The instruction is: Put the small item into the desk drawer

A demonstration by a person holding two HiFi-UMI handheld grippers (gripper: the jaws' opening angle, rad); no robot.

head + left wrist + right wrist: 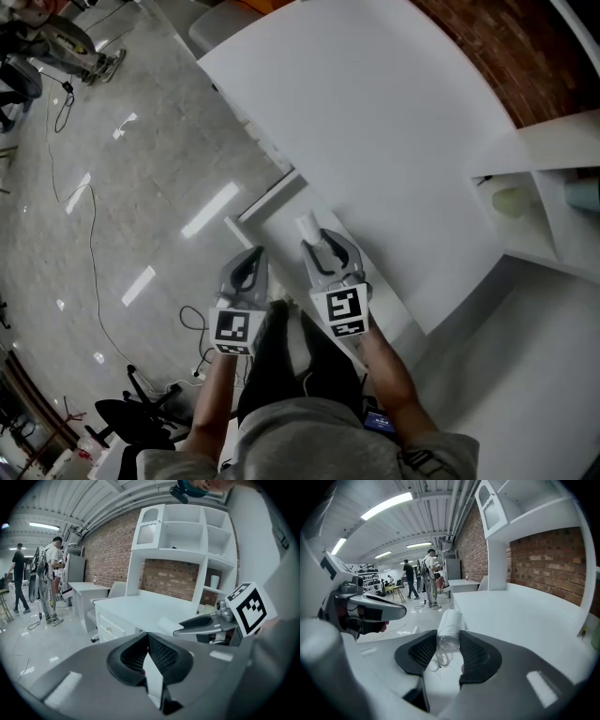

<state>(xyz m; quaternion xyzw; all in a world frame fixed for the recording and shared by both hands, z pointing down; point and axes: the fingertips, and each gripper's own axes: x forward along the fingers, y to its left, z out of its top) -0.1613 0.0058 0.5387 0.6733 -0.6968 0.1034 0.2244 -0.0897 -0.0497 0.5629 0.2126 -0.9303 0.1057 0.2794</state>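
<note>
1. At the lower middle of the head view, a pulled-out desk drawer (265,199) is seen below the edge of the white desk (375,122). Only part of its pale inside shows, and what lies in it cannot be told.
2. At the right edge of that view, a pale green thing (511,201) is kept in one compartment of the shelf unit (553,141), and a bluish cup (583,194) in the compartment beside it.
3. The small item (307,228), a white roll with clear wrapping at its near end, is grasped by the right gripper (323,251) over the drawer, near the desk's edge.
4. In the right gripper view the roll (449,629) is clamped between both pads of the right gripper (447,639). Its long axis is laid along the jaws, and its free end is pointed toward the upper middle of the frame.
5. The left gripper (147,641) is clenched, pad against pad, with nothing between them. It is held just left of the right gripper in the head view (247,269).
</note>
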